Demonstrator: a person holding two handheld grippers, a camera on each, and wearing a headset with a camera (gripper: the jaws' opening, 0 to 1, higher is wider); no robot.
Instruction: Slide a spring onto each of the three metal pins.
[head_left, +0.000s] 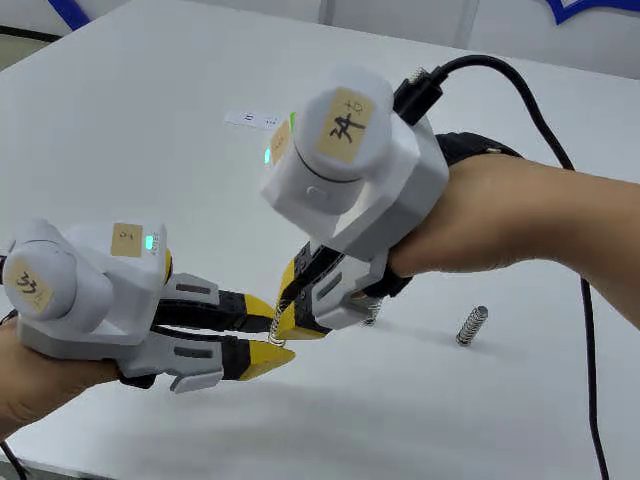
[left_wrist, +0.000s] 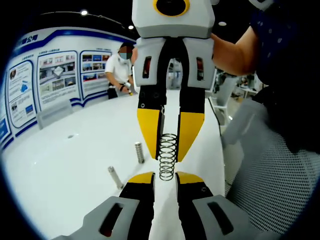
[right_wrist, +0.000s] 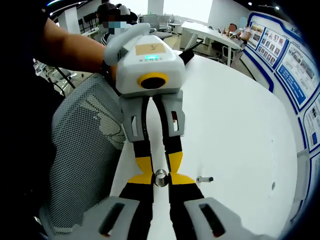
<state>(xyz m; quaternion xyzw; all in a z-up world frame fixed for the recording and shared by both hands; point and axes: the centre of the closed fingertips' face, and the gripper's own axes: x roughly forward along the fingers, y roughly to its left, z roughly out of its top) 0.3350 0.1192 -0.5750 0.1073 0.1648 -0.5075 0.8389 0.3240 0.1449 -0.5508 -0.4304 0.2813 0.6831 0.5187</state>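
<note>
A small steel spring stands upright in the air between both grippers. My right gripper reaches down from the upper right and is shut on the spring's sides. In the left gripper view its yellow jaws flank the spring. My left gripper comes in from the lower left, and its tips close around the spring's lower end. In the right gripper view the spring shows end-on between my right gripper's tips. A bare metal pin sits on the table. A coiled piece leans beyond it.
The white table stretches wide to the left and back. A black cable runs from the right gripper along the forearm. A small label lies at the back. A mesh chair stands by the table edge, and a person stands far off.
</note>
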